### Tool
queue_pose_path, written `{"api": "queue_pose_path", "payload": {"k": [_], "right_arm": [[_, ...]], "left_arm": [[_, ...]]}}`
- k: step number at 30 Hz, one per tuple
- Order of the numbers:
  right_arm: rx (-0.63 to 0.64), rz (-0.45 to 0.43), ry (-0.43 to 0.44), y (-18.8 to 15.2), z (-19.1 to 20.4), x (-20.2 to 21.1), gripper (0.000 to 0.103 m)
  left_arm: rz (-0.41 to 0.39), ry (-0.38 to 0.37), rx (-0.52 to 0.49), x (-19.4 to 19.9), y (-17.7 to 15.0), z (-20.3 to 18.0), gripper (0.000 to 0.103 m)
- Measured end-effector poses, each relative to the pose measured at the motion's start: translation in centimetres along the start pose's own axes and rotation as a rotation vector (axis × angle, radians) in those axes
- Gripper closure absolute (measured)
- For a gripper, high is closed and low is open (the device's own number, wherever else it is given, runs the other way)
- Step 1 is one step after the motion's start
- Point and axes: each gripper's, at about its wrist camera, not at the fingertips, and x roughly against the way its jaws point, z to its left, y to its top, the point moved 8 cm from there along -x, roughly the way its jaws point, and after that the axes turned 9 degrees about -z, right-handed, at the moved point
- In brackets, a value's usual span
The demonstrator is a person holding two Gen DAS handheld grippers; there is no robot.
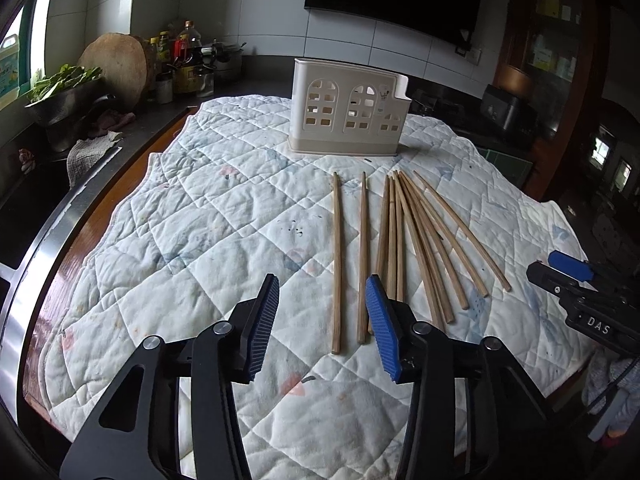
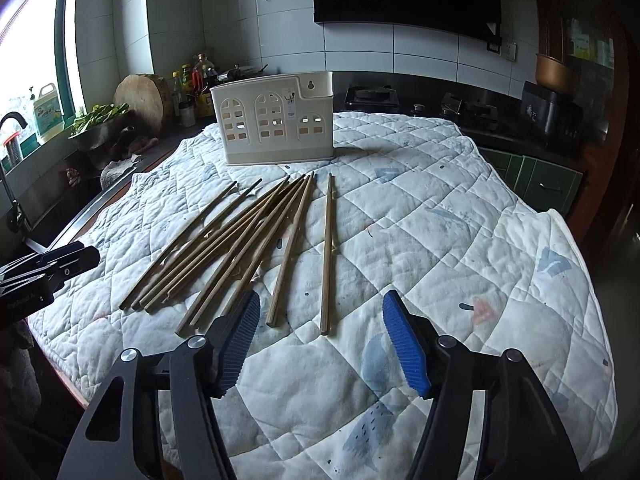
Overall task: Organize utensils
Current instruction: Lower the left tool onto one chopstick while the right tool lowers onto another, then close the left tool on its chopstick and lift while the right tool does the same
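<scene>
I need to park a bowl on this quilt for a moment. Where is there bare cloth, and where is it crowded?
Bare patches: the quilt left of the two separate chopsticks, and the cloth right of the lone chopstick out to the quilt's edge. Crowded: the chopstick pile and the narrow strip before the utensil holder.

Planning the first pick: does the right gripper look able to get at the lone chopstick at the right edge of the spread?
Probably yes. The right gripper is open, and the lone chopstick lies apart from the others, its near end just ahead between the fingers, nothing covering it.
</scene>
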Motion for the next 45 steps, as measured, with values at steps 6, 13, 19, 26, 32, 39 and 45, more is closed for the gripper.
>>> {"api": "queue_pose_path", "payload": {"k": [6,13,19,26,32,39,45], "right_arm": [[-0.011,0.034,0.027,-0.3,0.3,-1.6,0.064],[-0.001,0.066,0.032,-0.5,0.5,-3.2,0.071],[-0.005,0.094,0.027,-0.8,0.2,-4.3,0.077],[0.006,0.119,0.029,-1.1,0.4,-5.2,0.081],[0.011,0.138,0.027,-1.4,0.3,-5.6,0.083],[0.017,0.160,0.013,-1.8,0.2,-6.2,0.095],[0.022,0.129,0.000,-1.3,0.1,-5.7,0.095]], "left_arm": [[0.041,-0.039,-0.012,-1.9,-0.6,-1.0,0.075],[0.093,-0.063,-0.026,-4.4,-1.2,-1.5,0.090],[0.126,-0.053,-0.036,-6.1,-1.5,-1.3,0.090],[0.162,-0.049,-0.027,-7.3,-2.0,-0.8,0.090],[0.173,-0.047,-0.030,-7.7,-2.0,-0.9,0.090],[0.167,-0.036,-0.042,-7.8,-1.9,-0.8,0.093],[0.154,-0.032,-0.039,-7.5,-1.5,-0.6,0.097]]}}
